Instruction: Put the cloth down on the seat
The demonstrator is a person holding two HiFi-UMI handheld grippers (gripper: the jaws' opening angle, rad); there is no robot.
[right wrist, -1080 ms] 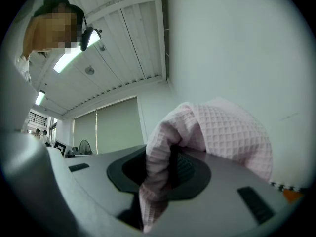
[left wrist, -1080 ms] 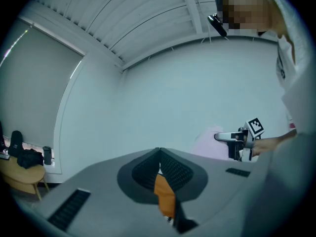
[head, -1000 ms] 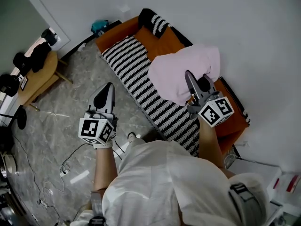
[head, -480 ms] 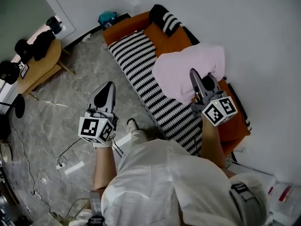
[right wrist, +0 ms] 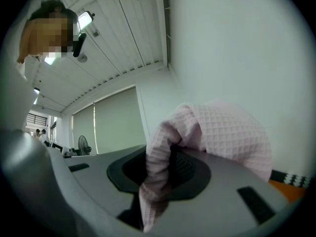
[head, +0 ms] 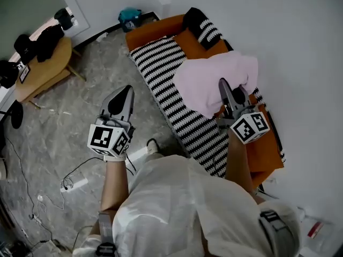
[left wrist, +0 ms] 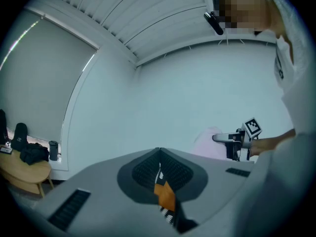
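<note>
Pink waffle cloth point(head: 206, 82) clamped in right gripper point(head: 224, 87), hanging above striped seat point(head: 161, 71). Judged soft, light, limp: expect sagging. Grip at bunched fold near edge. Left gripper point(head: 124, 91) jaws together, empty.

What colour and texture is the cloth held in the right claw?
Pale pink with a waffle weave; the cloth shows best in the right gripper view.

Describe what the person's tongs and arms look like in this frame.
Both are pale grey tapered wedges with dark ribbed pads: left tongs, right tongs. Each carries a white cube with black square markers: left cube, right cube. Forearms are bare below a loose white top.
</note>
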